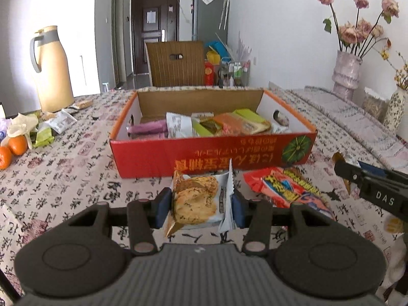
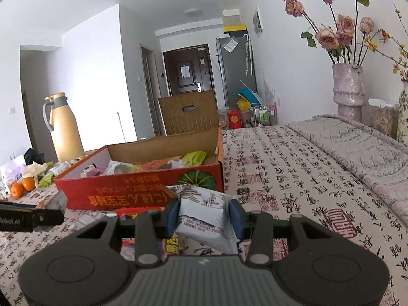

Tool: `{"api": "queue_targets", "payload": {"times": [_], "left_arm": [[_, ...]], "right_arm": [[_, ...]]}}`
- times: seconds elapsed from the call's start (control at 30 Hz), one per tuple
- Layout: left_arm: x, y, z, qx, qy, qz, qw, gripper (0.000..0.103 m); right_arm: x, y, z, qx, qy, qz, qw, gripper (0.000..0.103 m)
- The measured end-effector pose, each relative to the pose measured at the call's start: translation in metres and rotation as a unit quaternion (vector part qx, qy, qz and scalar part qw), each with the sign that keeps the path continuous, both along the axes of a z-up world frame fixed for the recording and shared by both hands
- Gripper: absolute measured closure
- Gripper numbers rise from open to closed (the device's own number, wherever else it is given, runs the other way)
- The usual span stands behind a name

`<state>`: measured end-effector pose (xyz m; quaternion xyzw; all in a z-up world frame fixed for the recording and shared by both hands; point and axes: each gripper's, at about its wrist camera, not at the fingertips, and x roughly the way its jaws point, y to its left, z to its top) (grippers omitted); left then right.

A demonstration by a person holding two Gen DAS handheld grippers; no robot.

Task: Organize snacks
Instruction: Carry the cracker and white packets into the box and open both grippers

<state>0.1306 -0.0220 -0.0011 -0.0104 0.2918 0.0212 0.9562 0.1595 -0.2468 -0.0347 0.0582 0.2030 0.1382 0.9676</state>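
The left tongs [image 1: 200, 202] are nearly closed, their blue pads pinching a biscuit packet [image 1: 196, 200] from both sides; the packet stands up between them, clear of the tabletop [image 1: 76, 178]. Just to the right of these tongs, on the patterned cloth, lies a red and yellow snack bag [image 1: 285, 187]. Further right, the tip of the other tool pokes into the left wrist view.

The right tongs [image 2: 204, 215] are likewise almost closed, squeezing a white snack packet [image 2: 204, 209] with printed text facing up. Under and slightly left of them a strip of the red bag shows.

Straight ahead of both tongs sits the red cardboard box [image 1: 178, 153], open at the top, with a green pumpkin printed on its near wall. Inside it lie several packets: purple ones [image 1: 149, 128] on the left, a white one in the middle, orange and green ones toward the right.

Left of the left tongs and further off, two oranges [image 1: 12, 150] rest beside a heap of loose wrappers [image 1: 51, 125]. Behind those stands a tan thermos jug [image 1: 52, 68].

Far right of the tongs, a pink vase [image 2: 348, 89] holds dried roses. Beyond the box stands a wooden chair back [image 1: 176, 63].
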Motion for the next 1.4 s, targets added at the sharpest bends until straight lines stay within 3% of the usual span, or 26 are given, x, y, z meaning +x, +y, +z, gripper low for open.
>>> {"api": "queue_targets", "payload": {"times": [0.67,1.4], "left_arm": [[0.023,0.029,0.035,-0.015,-0.056,0.011,0.9982,0.054],[0.107,0.042,0.053,-0.009,-0.071,0.032,0.997,0.054]], "right_arm": [[0.02,0.038,0.039,-0.013,-0.036,0.016,0.999,0.061],[0.093,0.081,0.061,-0.035,-0.046,0.021,0.998,0.062]]}}
